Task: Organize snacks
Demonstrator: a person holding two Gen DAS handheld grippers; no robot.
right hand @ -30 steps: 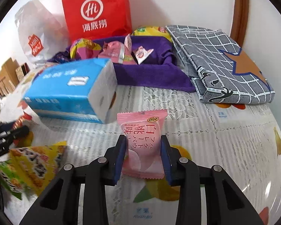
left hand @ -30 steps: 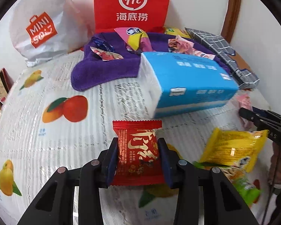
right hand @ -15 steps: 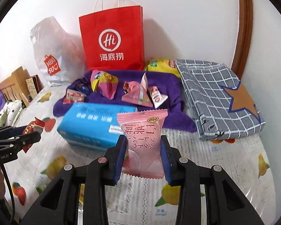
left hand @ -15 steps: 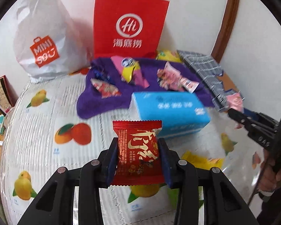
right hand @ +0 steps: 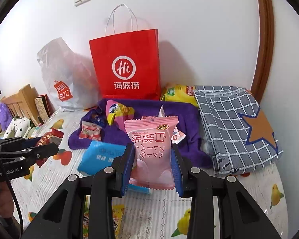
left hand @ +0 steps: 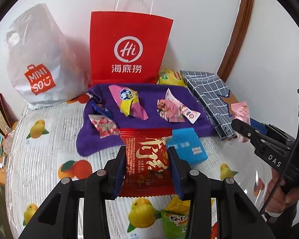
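Left wrist view: purple soft towel (left hand: 149,119) spread at the tabletop's (left hand: 49,159) far edge, small wrappers lying on it. Nearer, left tool (left hand: 147,169) clamped on a glossy red foil snack packet (left hand: 147,159), right tool (right hand: 152,159) on a pink plastic snack packet (right hand: 151,149), both clear of the tabletop. Probably light, crinkly, slippery, crushable; best pinched across the flat sides, gently.

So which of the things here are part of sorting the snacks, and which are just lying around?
Part of the job:
- red snack packet in the left gripper
- pink snack packet in the right gripper
- loose snacks on the purple towel

Lying about:
- blue tissue pack
- checked cloth
- red paper bag
- white plastic bag
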